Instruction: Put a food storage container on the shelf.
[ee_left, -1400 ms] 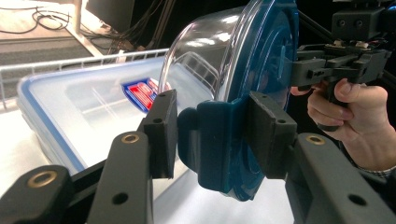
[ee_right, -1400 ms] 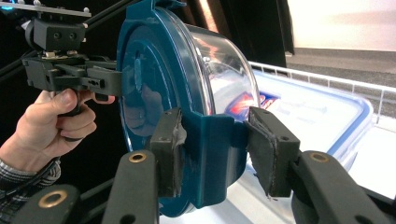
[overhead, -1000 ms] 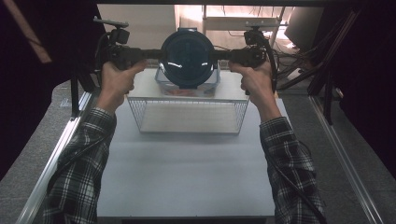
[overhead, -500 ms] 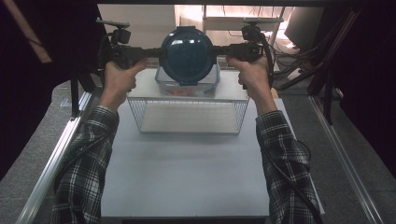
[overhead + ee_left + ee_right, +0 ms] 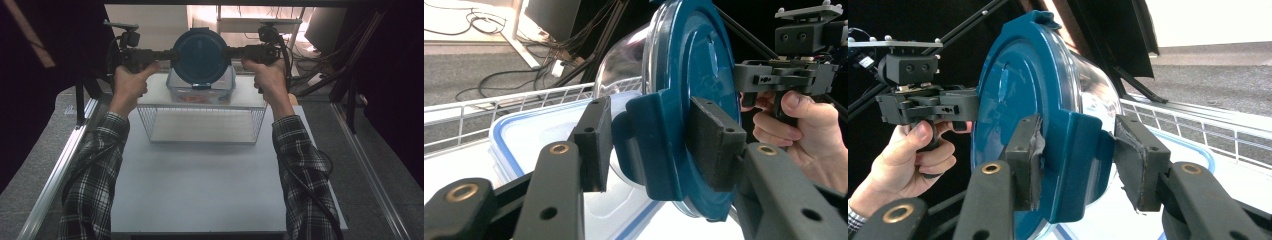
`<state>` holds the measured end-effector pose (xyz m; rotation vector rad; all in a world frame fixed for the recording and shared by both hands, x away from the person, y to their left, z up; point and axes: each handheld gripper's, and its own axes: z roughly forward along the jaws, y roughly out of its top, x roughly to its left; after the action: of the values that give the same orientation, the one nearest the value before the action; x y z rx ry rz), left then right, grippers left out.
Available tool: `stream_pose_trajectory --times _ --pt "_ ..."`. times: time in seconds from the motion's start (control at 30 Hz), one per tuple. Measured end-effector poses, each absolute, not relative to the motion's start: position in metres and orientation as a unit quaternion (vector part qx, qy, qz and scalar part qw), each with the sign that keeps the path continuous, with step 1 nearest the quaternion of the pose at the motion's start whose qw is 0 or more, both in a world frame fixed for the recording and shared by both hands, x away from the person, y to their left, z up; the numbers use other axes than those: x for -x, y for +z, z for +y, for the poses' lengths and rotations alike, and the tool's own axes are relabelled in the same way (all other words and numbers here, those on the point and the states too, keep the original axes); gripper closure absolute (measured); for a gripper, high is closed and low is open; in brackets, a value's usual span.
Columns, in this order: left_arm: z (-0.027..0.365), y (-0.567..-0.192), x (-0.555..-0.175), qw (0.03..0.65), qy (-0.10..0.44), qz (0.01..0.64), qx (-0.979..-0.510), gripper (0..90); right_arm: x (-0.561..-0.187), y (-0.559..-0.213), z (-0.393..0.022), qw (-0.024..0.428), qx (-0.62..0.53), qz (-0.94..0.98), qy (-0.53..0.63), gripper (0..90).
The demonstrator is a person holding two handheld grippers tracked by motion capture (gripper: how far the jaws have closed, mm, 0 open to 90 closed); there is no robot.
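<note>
Blue-lidded bowl (image 5: 201, 56) shows no readable writing, held by both claws.

No writing, label, brand or number can be read on anything here.

A lab or workshop: a white table (image 5: 200, 195) in a metal frame (image 5: 55, 185), dark curtains (image 5: 45, 60), loose cables (image 5: 312, 60) on grey carpet (image 5: 469, 80).

The round blue-lidded container (image 5: 201, 55) blocks most of the clear box (image 5: 200, 90) behind it, so the orange stuff inside is too blurry to make out; its lid is cut off by the top edge in the left gripper view. Can't really tell if the right gripper (image 5: 1078, 165) pads actually press the latch tab; the left gripper (image 5: 651, 145) looks the same.
</note>
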<state>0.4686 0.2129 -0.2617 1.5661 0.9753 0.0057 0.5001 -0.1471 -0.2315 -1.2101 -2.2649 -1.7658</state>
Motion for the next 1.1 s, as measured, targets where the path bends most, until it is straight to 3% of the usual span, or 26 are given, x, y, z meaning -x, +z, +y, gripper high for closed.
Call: stream_pose_trajectory --times 0.13,0.17,0.23,0.33,0.5,0.6,0.63,0.7,0.9,1.1 --pt "0.210 -0.265 -0.473 0.578 0.033 0.440 -0.686 55.2 -0.505 -0.234 -0.141 0.005 0.392 -0.730 -0.560 51.0" --pt "0.211 -0.269 -0.476 0.603 0.009 0.430 -0.672 57.9 -0.507 -0.236 -0.139 -0.028 0.409 -0.736 -0.539 61.5" --pt "0.208 -0.268 -0.475 0.596 0.019 0.434 -0.675 58.0 -0.508 -0.238 -0.139 -0.040 0.410 -0.740 -0.531 65.2" --pt "0.205 -0.267 -0.474 0.594 0.031 0.438 -0.674 57.7 -0.508 -0.240 -0.141 -0.033 0.412 -0.730 -0.545 66.1" --pt "0.206 -0.259 -0.459 0.591 0.070 0.433 -0.677 58.7 -0.492 -0.232 -0.141 -0.093 0.398 -0.738 -0.537 68.0" --pt "0.212 -0.259 -0.447 0.580 0.083 0.430 -0.687 62.1 -0.477 -0.227 -0.149 -0.084 0.381 -0.737 -0.552 75.4" --pt "0.215 -0.262 -0.441 0.578 0.083 0.427 -0.690 67.1 -0.465 -0.227 -0.151 -0.084 0.369 -0.747 -0.547 81.1" --pt "0.216 -0.267 -0.437 0.575 0.080 0.424 -0.695 72.5 -0.453 -0.230 -0.149 -0.080 0.353 -0.761 -0.538 84.4" --pt "0.209 -0.278 -0.433 0.560 0.079 0.420 -0.710 77.7 -0.435 -0.242 -0.144 -0.080 0.330 -0.796 -0.501 87.5" --pt "0.202 -0.279 -0.436 0.556 0.086 0.423 -0.710 78.1 -0.446 -0.252 -0.140 -0.096 0.351 -0.795 -0.485 88.8"
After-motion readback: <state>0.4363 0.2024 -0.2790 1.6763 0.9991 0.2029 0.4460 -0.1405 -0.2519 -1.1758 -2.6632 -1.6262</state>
